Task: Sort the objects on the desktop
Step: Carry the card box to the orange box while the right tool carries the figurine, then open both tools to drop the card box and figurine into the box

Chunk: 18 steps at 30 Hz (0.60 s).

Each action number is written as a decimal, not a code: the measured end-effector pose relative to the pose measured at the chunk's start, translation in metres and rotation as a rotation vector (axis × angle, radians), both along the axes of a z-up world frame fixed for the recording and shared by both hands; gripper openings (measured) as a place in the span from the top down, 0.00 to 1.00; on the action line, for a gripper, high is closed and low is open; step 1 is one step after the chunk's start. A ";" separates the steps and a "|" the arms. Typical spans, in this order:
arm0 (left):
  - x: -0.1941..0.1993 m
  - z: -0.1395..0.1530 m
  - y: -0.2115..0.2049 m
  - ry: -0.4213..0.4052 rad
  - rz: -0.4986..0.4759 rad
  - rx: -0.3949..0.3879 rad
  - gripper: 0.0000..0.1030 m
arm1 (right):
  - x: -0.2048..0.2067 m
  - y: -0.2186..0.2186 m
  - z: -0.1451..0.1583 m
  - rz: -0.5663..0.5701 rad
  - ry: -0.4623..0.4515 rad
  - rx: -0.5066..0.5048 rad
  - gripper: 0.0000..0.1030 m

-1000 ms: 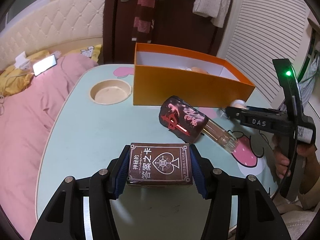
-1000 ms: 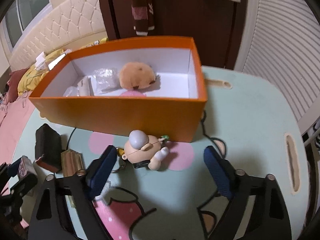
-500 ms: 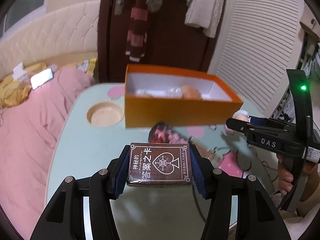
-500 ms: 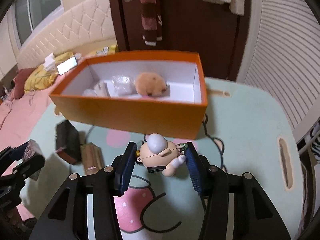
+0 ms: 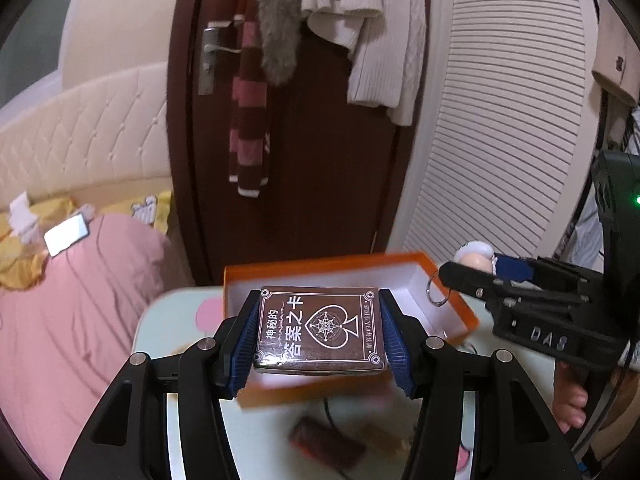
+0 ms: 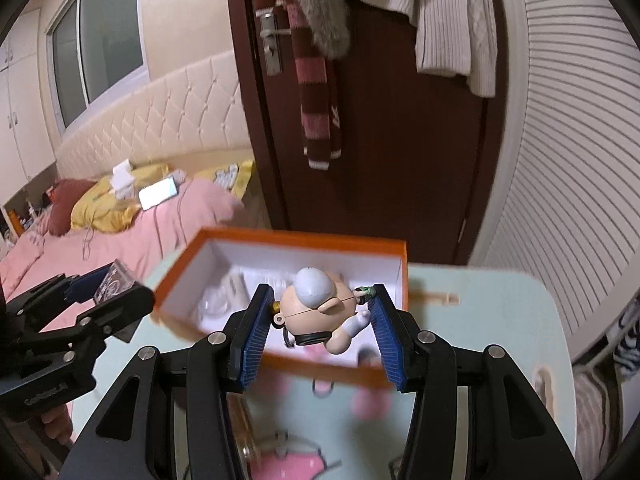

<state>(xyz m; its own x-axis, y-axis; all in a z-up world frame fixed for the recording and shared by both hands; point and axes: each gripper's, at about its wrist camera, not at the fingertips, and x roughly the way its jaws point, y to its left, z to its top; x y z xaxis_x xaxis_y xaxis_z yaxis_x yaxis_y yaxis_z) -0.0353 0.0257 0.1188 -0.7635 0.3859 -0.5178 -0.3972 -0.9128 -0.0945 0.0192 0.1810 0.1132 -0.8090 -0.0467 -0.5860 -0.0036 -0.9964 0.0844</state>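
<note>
Left wrist view shows your left hand-held gripper clamped on the brown card box, its blue pads pressed to both short sides, held in the air in front of the orange box on the table. Right wrist view shows your right hand-held gripper, whose jaws have just been closing, pinching the small cartoon figurine keychain above that same orange box; its key ring dangles below.

Orange box; brown spade-patterned card deck; blue fingers.
</note>
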 end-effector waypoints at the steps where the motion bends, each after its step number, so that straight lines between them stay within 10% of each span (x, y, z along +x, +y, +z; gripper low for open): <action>1: -0.008 0.000 0.002 -0.003 0.003 -0.007 0.47 | -0.004 0.000 0.001 -0.003 0.003 0.003 0.51; 18: -0.082 -0.057 0.015 -0.180 0.019 -0.031 0.47 | -0.086 0.005 -0.050 -0.043 -0.147 0.001 0.51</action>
<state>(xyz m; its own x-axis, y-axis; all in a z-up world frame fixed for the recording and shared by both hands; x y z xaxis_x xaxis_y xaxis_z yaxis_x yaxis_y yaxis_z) -0.1170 0.0409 0.0618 -0.6647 0.3540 -0.6579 -0.3593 -0.9236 -0.1339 -0.0671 0.1864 0.0635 -0.7157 -0.0132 -0.6983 -0.0589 -0.9951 0.0792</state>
